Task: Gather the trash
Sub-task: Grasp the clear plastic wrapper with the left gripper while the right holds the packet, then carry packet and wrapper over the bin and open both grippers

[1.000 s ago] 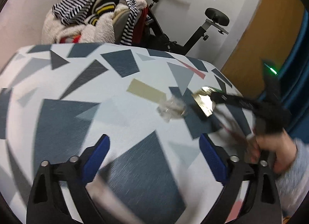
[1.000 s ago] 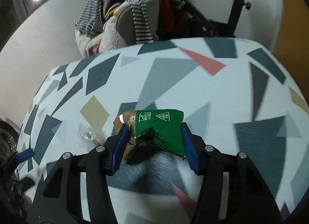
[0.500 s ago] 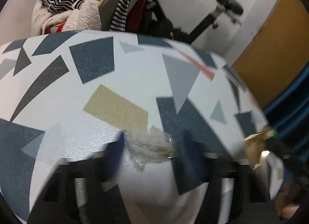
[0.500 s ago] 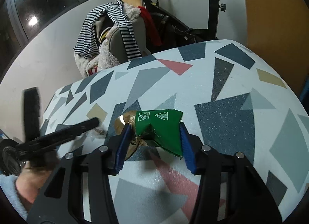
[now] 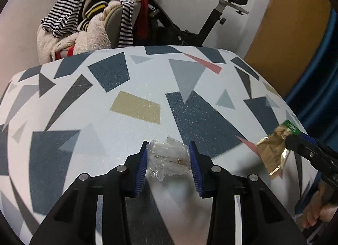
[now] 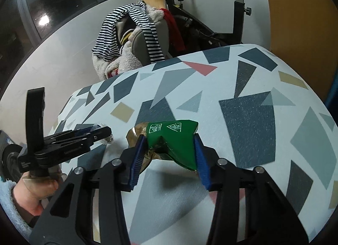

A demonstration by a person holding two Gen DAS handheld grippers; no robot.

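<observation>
A crumpled clear plastic wrapper [image 5: 169, 158] sits between the blue pads of my left gripper [image 5: 168, 147], just above the patterned table [image 5: 84, 118]. The jaws are closing and both pads press on it. My right gripper [image 6: 169, 139] holds a green and gold foil wrapper [image 6: 171, 133] a little above the table; its jaws are still closing on it. In the left wrist view that foil wrapper [image 5: 272, 149] hangs at the right edge from the right gripper [image 5: 295, 139]. The left gripper [image 6: 101, 133] shows at the left of the right wrist view, held by a hand [image 6: 36, 190].
Behind the table stands a chair piled with striped and fleecy clothes [image 5: 90, 23], and an exercise bike [image 5: 211, 18] beside it. An orange panel [image 5: 285, 33] and a blue surface [image 5: 316, 86] lie to the right. A dark window [image 6: 52, 2] is at the far left.
My left gripper moved forward to the clear wrapper and closed from wide open onto it. My right gripper carried the foil wrapper to the right, away from the clear wrapper, and squeezed it tighter.
</observation>
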